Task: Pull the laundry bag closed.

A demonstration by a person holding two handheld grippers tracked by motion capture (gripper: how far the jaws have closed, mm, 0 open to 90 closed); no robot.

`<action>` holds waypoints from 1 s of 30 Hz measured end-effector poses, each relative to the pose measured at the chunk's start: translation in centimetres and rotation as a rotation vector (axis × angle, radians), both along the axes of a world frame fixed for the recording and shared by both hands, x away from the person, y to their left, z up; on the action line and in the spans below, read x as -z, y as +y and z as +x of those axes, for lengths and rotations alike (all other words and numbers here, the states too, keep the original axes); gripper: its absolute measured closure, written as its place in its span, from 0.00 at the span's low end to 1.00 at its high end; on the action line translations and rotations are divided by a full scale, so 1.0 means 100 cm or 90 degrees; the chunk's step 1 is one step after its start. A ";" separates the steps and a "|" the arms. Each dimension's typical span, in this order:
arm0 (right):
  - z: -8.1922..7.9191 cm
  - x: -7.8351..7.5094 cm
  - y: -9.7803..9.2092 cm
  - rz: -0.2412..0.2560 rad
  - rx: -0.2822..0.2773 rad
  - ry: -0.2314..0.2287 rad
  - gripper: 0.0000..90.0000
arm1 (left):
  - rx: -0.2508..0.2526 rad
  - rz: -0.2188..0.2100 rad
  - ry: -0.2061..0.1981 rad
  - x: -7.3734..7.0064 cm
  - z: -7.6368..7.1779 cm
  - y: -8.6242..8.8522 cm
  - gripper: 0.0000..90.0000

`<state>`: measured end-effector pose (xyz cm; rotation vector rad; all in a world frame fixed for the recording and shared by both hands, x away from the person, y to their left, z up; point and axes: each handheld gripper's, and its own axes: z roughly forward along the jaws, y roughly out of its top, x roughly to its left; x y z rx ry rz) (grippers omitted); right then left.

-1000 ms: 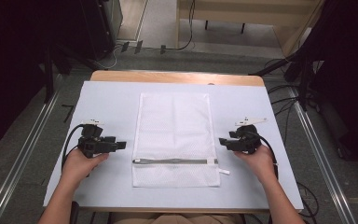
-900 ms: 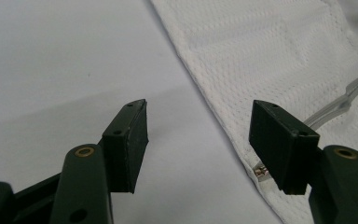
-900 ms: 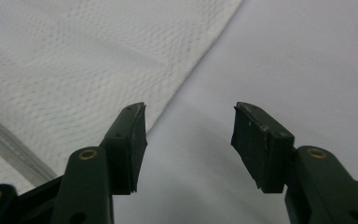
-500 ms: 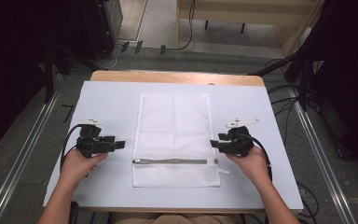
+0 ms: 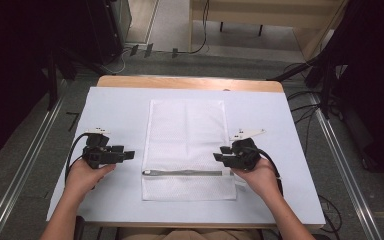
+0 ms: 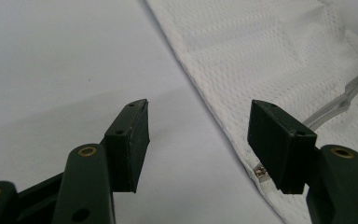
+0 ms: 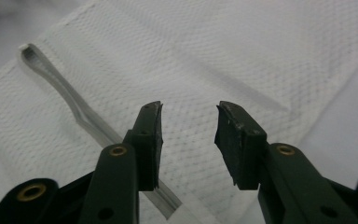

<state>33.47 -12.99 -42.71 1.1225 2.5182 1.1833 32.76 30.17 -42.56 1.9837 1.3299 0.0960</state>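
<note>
A white mesh laundry bag [image 5: 187, 145] lies flat in the middle of the table, with a grey zipper [image 5: 187, 173] running across it near the front. My left gripper [image 5: 129, 155] rests on the table just left of the bag, open, its jaws pointing at the bag's left edge [image 6: 223, 126]. My right gripper [image 5: 217, 156] is open too, its jaws over the bag's right edge above the zipper [image 7: 93, 128]. In the right gripper view the mesh bag [image 7: 223, 60] lies under the jaws, nothing between them.
A pale sheet [image 5: 110, 110] covers the wooden table [image 5: 190, 83]. Metal rails [image 5: 30, 150] run along both sides of the table, and cables [image 5: 305, 100] lie on the floor at the right and back.
My right gripper has moved left, from beside the bag onto its right edge near the zipper. The left gripper has stayed put.
</note>
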 end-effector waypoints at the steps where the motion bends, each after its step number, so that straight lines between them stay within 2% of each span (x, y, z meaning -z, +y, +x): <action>1: 0.000 0.000 0.000 0.000 0.000 0.000 0.70 | 0.000 0.000 0.000 0.000 0.000 0.000 0.43; 2: -0.002 0.000 0.004 -0.006 -0.014 -0.010 0.71 | 0.000 0.000 0.000 0.000 0.000 0.000 0.43; 6: -0.004 0.002 0.011 -0.005 -0.028 -0.011 0.71 | 0.002 0.001 -0.002 0.000 0.000 0.000 0.43; 11: -0.006 0.002 0.020 0.000 -0.035 -0.002 0.70 | 0.005 0.004 0.001 0.000 0.001 -0.001 0.43; 15: -0.007 -0.001 0.026 -0.001 -0.049 -0.007 0.70 | 0.004 0.003 0.001 0.000 0.001 0.000 0.43; 16: -0.006 -0.002 0.028 0.012 -0.049 0.004 0.71 | 0.001 0.002 0.000 0.000 0.000 0.000 0.43; 23: -0.010 -0.001 0.040 0.003 -0.069 -0.002 0.73 | 0.000 0.000 -0.003 0.000 0.001 0.001 0.43; 28: -0.014 0.003 0.058 0.006 -0.096 0.010 0.77 | -0.003 -0.005 -0.005 -0.001 0.000 0.003 0.43; 30: -0.015 0.003 0.060 0.005 -0.095 0.013 0.77 | -0.004 -0.004 -0.005 -0.001 0.000 0.003 0.43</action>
